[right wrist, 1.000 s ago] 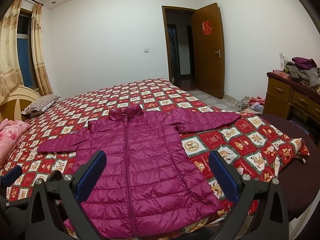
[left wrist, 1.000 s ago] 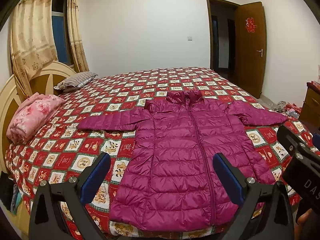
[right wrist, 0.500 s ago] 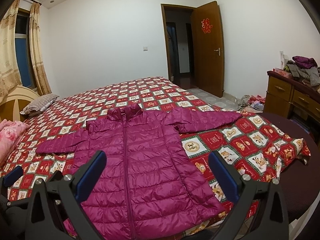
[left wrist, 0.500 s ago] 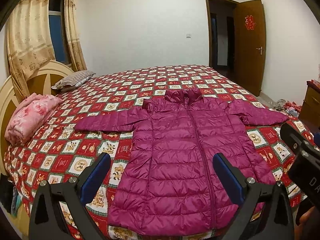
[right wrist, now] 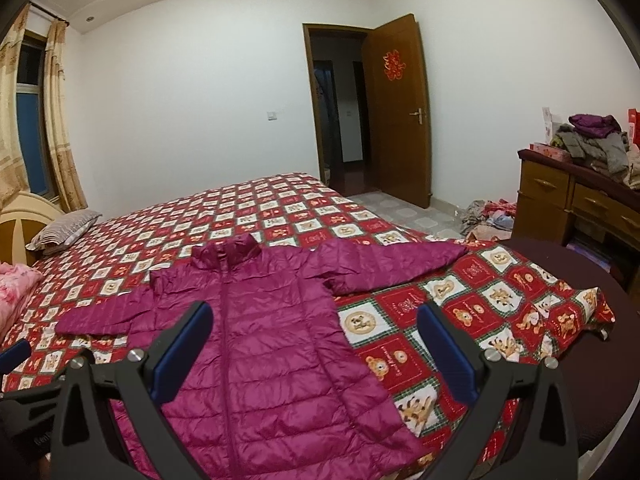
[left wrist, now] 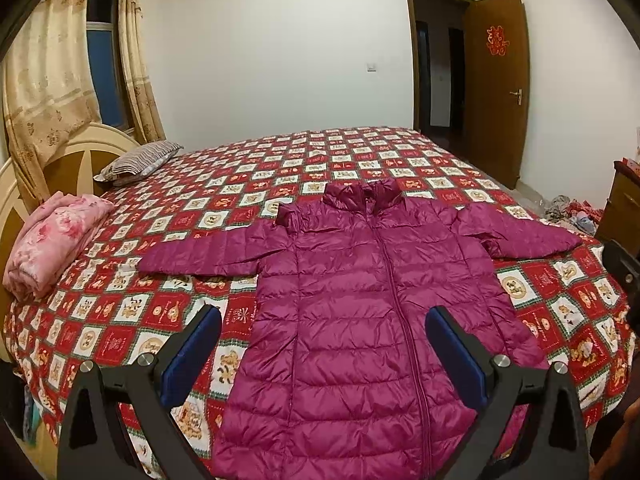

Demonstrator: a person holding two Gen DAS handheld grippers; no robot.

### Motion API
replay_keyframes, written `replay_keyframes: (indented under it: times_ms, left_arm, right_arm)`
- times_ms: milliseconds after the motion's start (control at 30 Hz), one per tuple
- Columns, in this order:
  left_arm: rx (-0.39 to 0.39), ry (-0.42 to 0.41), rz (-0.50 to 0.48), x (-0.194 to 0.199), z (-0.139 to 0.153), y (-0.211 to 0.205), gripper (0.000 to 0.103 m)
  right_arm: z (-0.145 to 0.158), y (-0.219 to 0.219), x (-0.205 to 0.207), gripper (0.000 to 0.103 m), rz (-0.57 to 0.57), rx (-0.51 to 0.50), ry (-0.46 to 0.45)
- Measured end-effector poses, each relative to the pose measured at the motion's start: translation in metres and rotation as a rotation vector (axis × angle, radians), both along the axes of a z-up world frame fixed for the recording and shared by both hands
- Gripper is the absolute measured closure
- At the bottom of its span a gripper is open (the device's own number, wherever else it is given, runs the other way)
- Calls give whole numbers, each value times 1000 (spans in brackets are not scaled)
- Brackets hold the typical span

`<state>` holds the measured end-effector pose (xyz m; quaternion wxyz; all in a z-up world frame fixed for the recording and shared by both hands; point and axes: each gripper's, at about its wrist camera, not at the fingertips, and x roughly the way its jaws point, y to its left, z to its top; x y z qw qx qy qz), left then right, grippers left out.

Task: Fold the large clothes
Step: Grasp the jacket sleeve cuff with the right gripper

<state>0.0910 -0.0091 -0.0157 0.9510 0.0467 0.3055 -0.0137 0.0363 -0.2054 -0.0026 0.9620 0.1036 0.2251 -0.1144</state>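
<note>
- As seen from the left wrist, the left gripper [left wrist: 322, 350] hangs above the near edge of the bed [left wrist: 280, 168] with its jaws spread wide and nothing between them; its blue pads [left wrist: 192, 360] frame the lower body of the jacket.
- Spread flat and front up on the patterned bedspread [left wrist: 132, 320] lies the magenta quilted jacket [left wrist: 360, 320], zipped, collar pointing to the far side, hem at the near edge, both sleeves stretched out sideways.
- Near the headboard [left wrist: 80, 152], well apart from the jacket, sit a folded pink blanket [left wrist: 52, 240] and a striped pillow [left wrist: 136, 162].
- From the right wrist, the right gripper [right wrist: 314, 344] is likewise wide open and empty, held over the jacket [right wrist: 260, 340] and the bedspread to its right.
- This view shows the right sleeve [right wrist: 400, 260] reaching toward the bed's edge, with a dresser [right wrist: 568, 200] piled with clothes beyond.
- Judging by its shiny puffed shell, the jacket should be light, soft and slippery, springing back after each fold.
- A sensible hold would be a cuff or a shoulder seam, where the quilting is thinner and the fabric can be pinched through; a shallow pinch on a puffed panel may slide off.
</note>
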Motion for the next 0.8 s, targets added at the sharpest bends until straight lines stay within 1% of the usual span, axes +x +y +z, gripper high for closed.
replay_keyframes:
  times_ms: [100, 200, 333, 367, 433, 533, 633, 700, 767, 800]
  left_arm:
    - [1, 12, -13, 14, -7, -3, 1]
    - [-50, 33, -81, 27, -19, -1, 1]
    - [-148, 101, -174, 50, -39, 2, 1]
    - [-167, 113, -190, 56, -43, 4, 1]
    - [-183, 108, -198, 67, -45, 7, 1]
    - [-196, 67, -174, 85, -40, 17, 1]
    - [-190, 41, -109, 109, -37, 33, 1]
    - [-189, 38, -56, 127, -39, 45, 1]
    - [-192, 43, -16, 145, -42, 58, 1]
    - [-194, 42, 1, 154, -45, 64, 1]
  right_arm:
    - [-8, -15, 9, 0, -3, 40, 16]
    - [-18, -26, 20, 0, -12, 59, 42]
    - [-40, -48, 36, 0, -39, 89, 113]
    - [-43, -54, 38, 0, -46, 101, 115]
    - [-48, -69, 40, 0, -70, 130, 104]
    - [-48, -98, 49, 0, -111, 148, 73]
    - [-43, -134, 63, 0, -178, 146, 41]
    - [-44, -163, 76, 0, -212, 169, 32]
    - [-50, -198, 95, 0, -240, 222, 31]
    - [-55, -215, 106, 1, -254, 247, 47]
